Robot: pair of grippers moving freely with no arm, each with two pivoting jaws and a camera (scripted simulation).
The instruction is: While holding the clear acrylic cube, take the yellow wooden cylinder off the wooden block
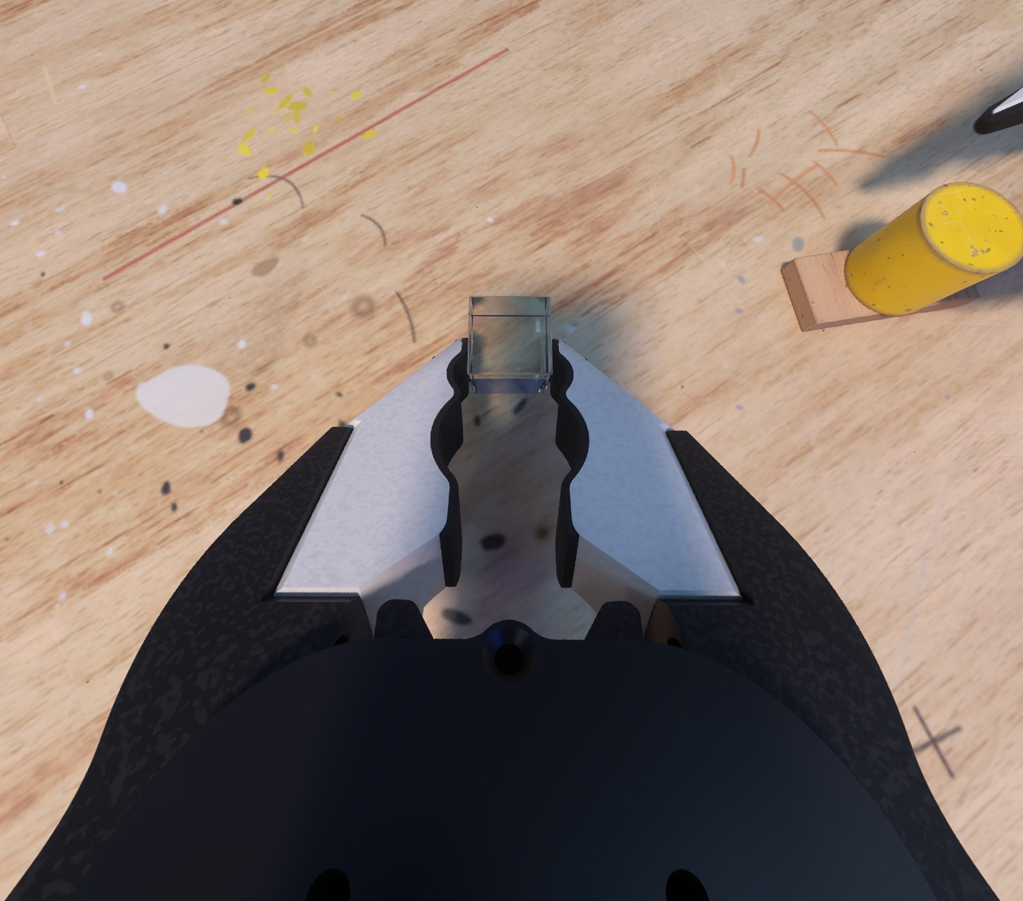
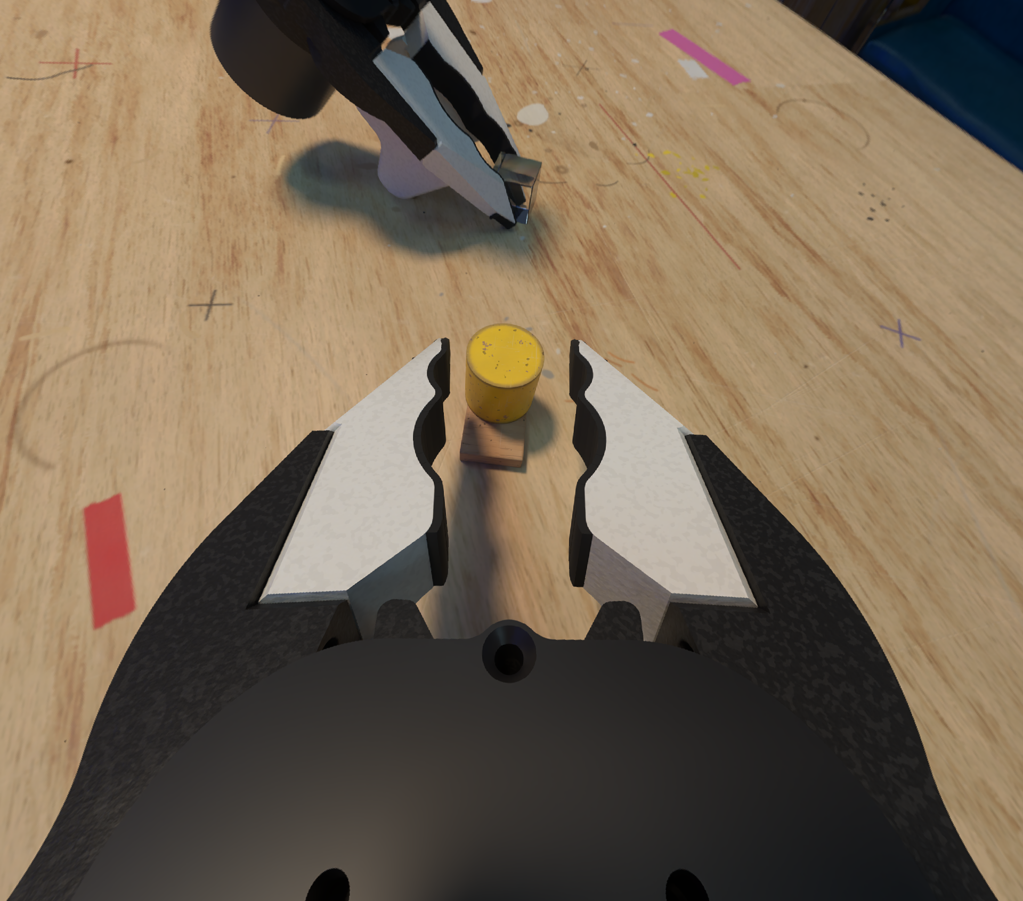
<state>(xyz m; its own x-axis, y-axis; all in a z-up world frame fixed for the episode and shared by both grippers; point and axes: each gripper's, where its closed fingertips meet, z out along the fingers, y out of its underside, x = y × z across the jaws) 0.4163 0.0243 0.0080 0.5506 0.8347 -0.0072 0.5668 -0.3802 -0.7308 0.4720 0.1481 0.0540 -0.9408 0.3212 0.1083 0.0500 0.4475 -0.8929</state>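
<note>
Clear acrylic cube [image 1: 509, 346] is being pinched at the tips of the left gripper [image 1: 509, 365], low over the tabletop [image 1: 553, 44]. Right gripper [image 2: 508, 365] is hovering with jaws spread on either side of the yellow wooden cylinder [image 2: 502, 373], touching nothing. That cylinder is standing upright on the wooden block [image 2: 492, 448]. Risks, as judged: an off-centre closure may be tipping the cylinder or dragging the small block along; the shallow tip grip may be letting the cube slip.
</note>
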